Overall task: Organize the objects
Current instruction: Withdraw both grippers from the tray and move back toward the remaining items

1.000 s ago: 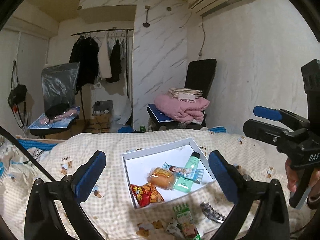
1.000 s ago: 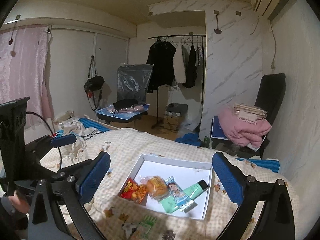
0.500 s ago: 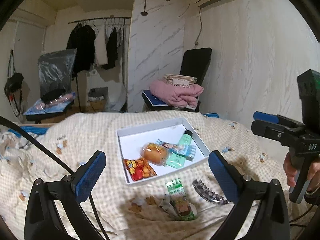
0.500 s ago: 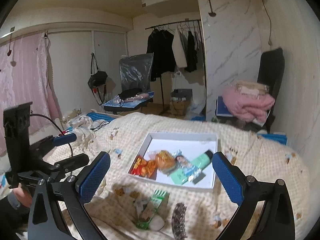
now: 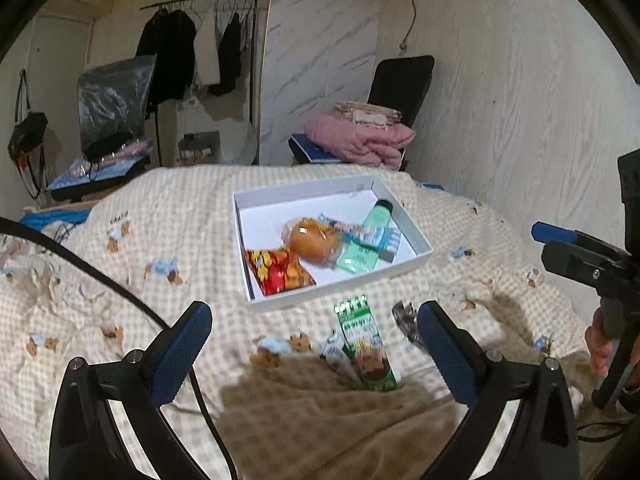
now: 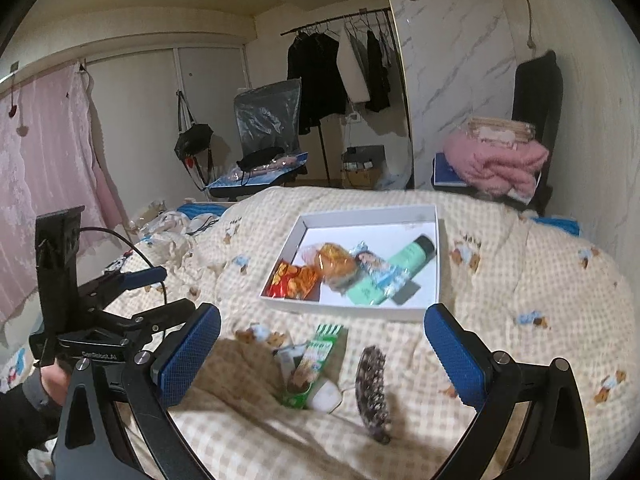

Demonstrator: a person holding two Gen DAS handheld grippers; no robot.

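Note:
A white box (image 5: 416, 258) (image 6: 344, 306) lies on the checked bedspread. It holds a red snack bag (image 5: 278, 272) (image 6: 292, 280), a wrapped bun (image 5: 314, 240) (image 6: 334, 266), a blue sachet (image 6: 378, 270) and a green tube (image 5: 366, 240) (image 6: 400, 270). In front of the box lie a green packet (image 5: 364, 344) (image 6: 310, 364), a small white item (image 6: 326, 396) and a dark hair claw (image 5: 406, 318) (image 6: 374, 388). My left gripper (image 5: 314, 344) is open above the green packet. My right gripper (image 6: 322, 352) is open above the packet and the claw. Both are empty.
A black chair with a folded pink blanket (image 5: 360, 140) (image 6: 496, 160) stands behind the bed. A clothes rack (image 6: 336, 80) and a plastic-covered chair (image 5: 112, 104) stand further back. The wall runs along the right. A cable (image 5: 120, 292) crosses the bedspread at the left.
Both grippers have tilted down and come closer to the bed. The loose green packet and hair claw now sit between the fingers. Nothing was grasped.

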